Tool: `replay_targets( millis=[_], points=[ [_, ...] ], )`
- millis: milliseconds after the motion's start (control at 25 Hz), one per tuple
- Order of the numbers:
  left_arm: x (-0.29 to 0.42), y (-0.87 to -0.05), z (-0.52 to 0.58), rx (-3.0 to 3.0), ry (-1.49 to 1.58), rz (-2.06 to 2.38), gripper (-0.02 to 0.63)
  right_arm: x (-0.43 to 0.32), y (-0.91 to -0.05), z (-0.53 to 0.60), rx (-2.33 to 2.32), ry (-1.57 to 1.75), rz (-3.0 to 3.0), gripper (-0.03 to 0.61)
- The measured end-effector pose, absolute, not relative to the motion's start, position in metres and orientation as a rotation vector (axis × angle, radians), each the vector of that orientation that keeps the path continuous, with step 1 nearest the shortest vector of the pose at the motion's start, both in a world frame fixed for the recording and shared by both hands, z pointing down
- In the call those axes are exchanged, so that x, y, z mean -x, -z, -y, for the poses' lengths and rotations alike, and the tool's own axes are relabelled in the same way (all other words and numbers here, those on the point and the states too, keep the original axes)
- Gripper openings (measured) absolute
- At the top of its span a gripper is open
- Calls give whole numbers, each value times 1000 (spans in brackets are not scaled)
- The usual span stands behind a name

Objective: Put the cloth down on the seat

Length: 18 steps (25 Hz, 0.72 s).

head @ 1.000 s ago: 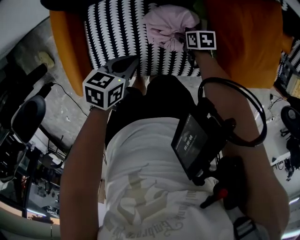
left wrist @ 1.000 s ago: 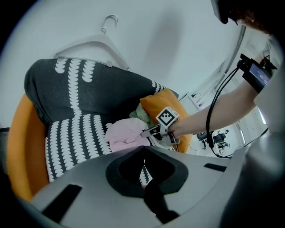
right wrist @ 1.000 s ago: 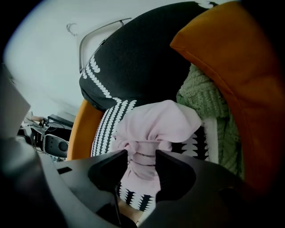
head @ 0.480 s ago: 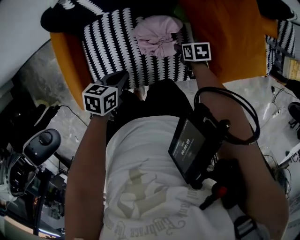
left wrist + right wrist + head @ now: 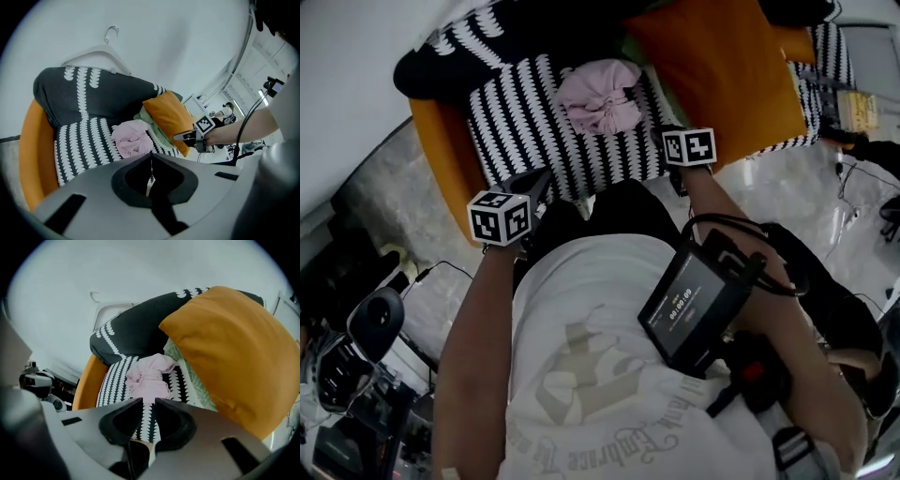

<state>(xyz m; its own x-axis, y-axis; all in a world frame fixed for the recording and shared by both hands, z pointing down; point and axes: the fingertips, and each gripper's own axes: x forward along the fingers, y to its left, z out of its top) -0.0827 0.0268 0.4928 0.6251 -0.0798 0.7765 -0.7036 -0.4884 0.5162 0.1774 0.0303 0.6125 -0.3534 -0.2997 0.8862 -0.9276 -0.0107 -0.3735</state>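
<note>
Cloth (image 5: 600, 97) on seat (image 5: 516, 122), right tool (image 5: 148, 401) closing, empty

support: black-and-white patterned seat (image 5: 520, 117), orange sides | on it: crumpled pink cloth (image 5: 598, 96) mid-seat | orange cushion (image 5: 712, 66) at right, beside cloth | green fabric (image 5: 149, 118) under cushion

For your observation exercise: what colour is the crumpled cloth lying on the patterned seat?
Pale pink. The cloth shows best in the right gripper view.

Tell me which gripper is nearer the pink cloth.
Right. The right gripper, jaws just closing on nothing, sits off the cloth toward the orange cushion; the left gripper hangs farther back at the seat front edge.
</note>
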Motion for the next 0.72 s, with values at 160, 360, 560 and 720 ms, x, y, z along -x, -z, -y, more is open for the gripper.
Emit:
replay_targets(
  millis=[160,360,560,720],
  points=[
    [99,-492,-10,-1969,-843,642,12,-161,-597,-28,-1309,-1392,1723,75],
    [101,-453,-22,-2067,-813,644,12,-150,-540,-33,-1364,-1323,1825,66],
    [103,-432,-12,-2147,-774,632,12,-125,-490,-13,-1368,-1237,1993,55],
    [105,-421,12,-2189,-718,603,12,-112,-453,13,-1427,-1219,2081,40]
  ],
)
